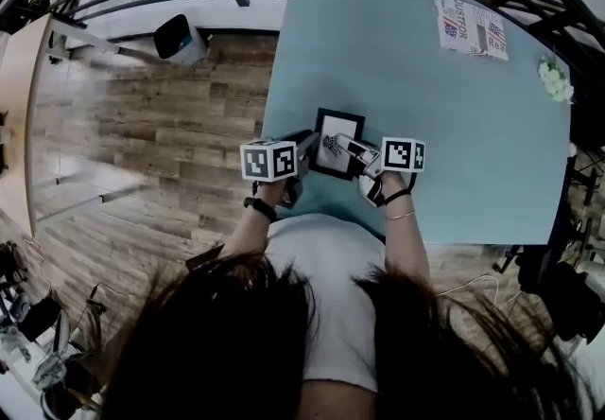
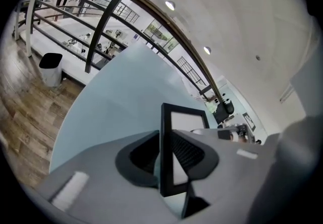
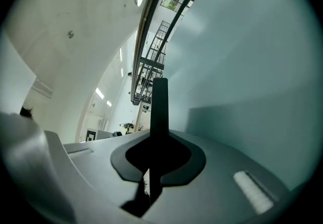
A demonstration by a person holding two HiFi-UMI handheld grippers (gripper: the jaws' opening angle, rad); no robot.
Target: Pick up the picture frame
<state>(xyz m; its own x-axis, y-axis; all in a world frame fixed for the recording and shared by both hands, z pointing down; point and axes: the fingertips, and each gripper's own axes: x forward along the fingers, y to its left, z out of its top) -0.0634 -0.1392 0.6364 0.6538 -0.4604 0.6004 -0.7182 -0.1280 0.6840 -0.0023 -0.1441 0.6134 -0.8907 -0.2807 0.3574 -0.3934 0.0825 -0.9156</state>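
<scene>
Tongs in each of a person's hands meet at the near edge of a pale blue counter (image 1: 454, 153), and between them is the black picture frame (image 1: 331, 136) with its white mount. The left tongs (image 2: 165, 161) are clamped on the frame's left border, one pad on each side of it. The right tongs (image 3: 158, 160) are closed tight on the opposite border, which shows edge-on as a thin dark strip rising from between the pads. I cannot tell whether the frame has cleared the counter; it is either resting on it or just above it, directly in front of the person's body. To my eye the grasp is made and the lift is the step in hand. Doing it well would mean raising both hands together at the same pace so neither side twists against the glass. It would also mean keeping the pressure steady, since the borders are narrow and could slip out. Only one container is in sight: a small waste bin (image 1: 178, 38) on the wooden floor (image 1: 161, 125), apart from the counter, its contents impossible to make out. Nothing on the counter holds anything; a printed card (image 1: 471, 26) and a sprig of white flowers (image 1: 556, 79) lie loose at its far side.
</scene>
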